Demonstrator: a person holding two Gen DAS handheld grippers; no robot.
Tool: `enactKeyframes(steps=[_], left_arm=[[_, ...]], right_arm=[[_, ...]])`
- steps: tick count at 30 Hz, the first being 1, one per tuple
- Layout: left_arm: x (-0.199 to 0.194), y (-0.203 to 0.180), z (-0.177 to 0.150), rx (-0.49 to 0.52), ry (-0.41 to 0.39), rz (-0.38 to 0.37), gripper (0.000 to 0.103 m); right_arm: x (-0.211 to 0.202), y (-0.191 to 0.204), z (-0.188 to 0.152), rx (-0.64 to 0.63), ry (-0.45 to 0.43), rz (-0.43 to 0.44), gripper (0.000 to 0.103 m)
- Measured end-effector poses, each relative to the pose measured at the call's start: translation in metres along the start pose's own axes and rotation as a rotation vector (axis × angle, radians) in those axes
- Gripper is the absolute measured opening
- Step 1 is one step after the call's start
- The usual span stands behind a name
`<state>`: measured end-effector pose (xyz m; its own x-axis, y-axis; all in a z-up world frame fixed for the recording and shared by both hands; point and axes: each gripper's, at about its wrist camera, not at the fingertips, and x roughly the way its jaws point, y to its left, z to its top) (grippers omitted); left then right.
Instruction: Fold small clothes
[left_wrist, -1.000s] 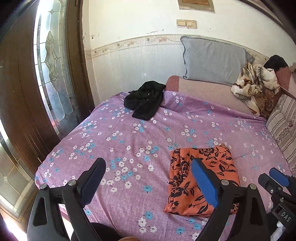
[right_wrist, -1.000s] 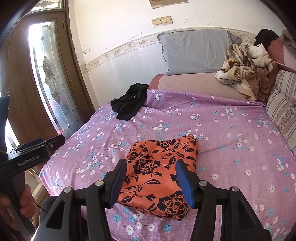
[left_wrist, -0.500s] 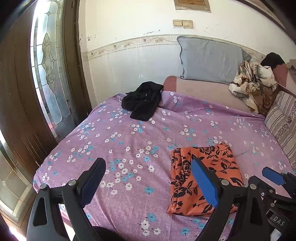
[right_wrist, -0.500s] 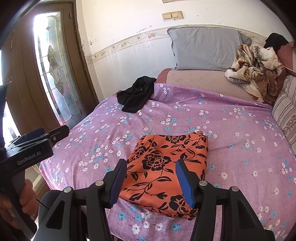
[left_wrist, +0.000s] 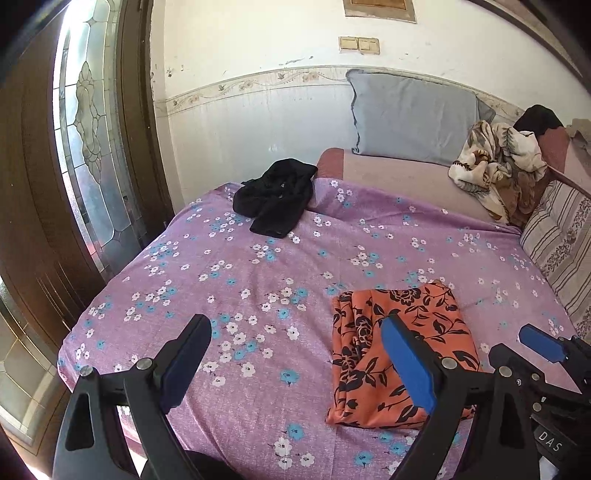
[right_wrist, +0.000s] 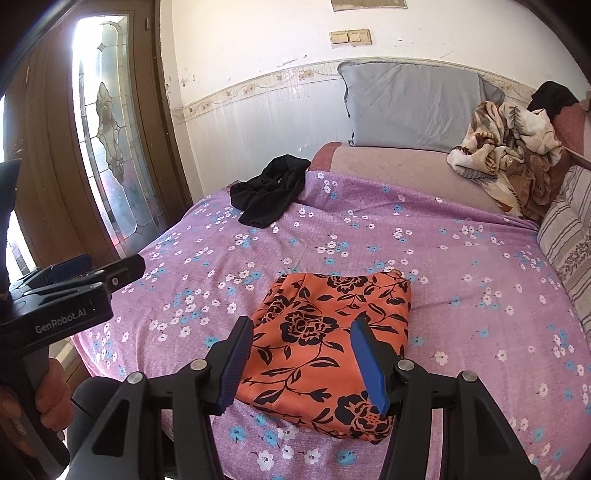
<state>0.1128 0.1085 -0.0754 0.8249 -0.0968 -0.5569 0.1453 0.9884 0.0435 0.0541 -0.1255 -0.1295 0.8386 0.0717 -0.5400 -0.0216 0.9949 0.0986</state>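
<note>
A folded orange cloth with black flowers (left_wrist: 402, 350) (right_wrist: 332, 339) lies flat on the purple flowered bedsheet (left_wrist: 258, 288) (right_wrist: 461, 280) near the front edge. A crumpled black garment (left_wrist: 277, 195) (right_wrist: 269, 194) lies at the far left of the bed. My left gripper (left_wrist: 295, 332) is open and empty, held above the sheet to the left of the orange cloth. My right gripper (right_wrist: 303, 332) is open and empty, held just above the near part of the orange cloth. The left gripper also shows at the left of the right wrist view (right_wrist: 74, 273).
A grey pillow (left_wrist: 410, 114) leans on the wall at the back. A crumpled beige blanket (left_wrist: 498, 166) and a striped cushion (left_wrist: 561, 240) sit at the right. A wooden door with patterned glass (left_wrist: 88, 147) stands left of the bed.
Both grippers have drawn back and risen from the bed; the orange cloth now sits a little farther off in both views. Both stay open. The cloth has not moved.
</note>
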Motion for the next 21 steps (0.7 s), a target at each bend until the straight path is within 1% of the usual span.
enactKeyframes(steps=[9,21], left_arm=[[-0.002,-0.003,0.006,0.007,-0.009,-0.009,0.094],[-0.005,0.001,0.015,-0.002,-0.014,-0.028,0.094]], right_arm=[[-0.001,-0.002,0.006,0.0,-0.017,-0.015,0.058],[-0.001,0.006,0.015,-0.02,-0.033,-0.033,0.058]])
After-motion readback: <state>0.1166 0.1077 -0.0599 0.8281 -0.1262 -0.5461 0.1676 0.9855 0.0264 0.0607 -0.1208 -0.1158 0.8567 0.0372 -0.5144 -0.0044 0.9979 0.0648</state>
